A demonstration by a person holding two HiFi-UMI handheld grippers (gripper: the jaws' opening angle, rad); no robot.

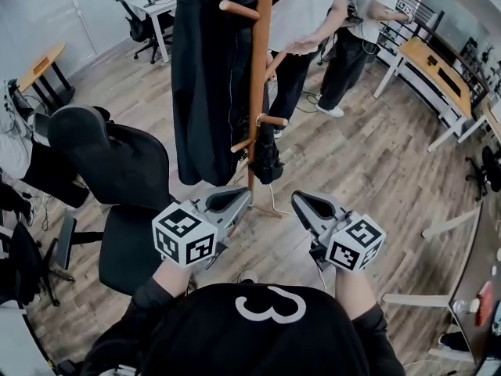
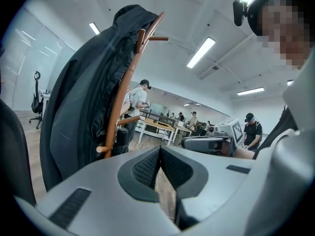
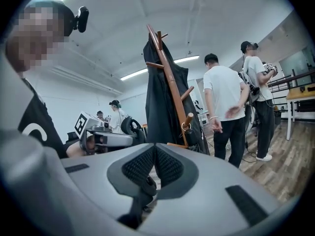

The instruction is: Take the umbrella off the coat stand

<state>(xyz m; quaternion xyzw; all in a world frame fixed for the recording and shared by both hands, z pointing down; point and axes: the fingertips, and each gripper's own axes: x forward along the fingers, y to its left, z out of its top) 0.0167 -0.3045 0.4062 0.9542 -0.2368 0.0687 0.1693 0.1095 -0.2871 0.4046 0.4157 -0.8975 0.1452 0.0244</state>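
Observation:
A wooden coat stand [image 1: 259,69] rises ahead of me with a black coat [image 1: 205,77] draped on its left side. A folded black umbrella [image 1: 267,153] hangs by a loop from a low peg on the right of the pole. My left gripper [image 1: 237,197] and right gripper [image 1: 300,201] are held side by side just short of the stand's base, both shut and empty. In the left gripper view the shut left gripper [image 2: 160,149] points past the pole [image 2: 123,102] and umbrella [image 2: 120,138]. The right gripper [image 3: 155,147] faces the stand [image 3: 170,77], where the umbrella [image 3: 197,133] hangs under its peg.
A black office chair [image 1: 117,175] stands close on the left of the stand. Two people [image 1: 307,22] stand just behind it. Wooden-topped desks [image 1: 435,65] line the right side, and a white table frame [image 1: 450,225] is near my right gripper.

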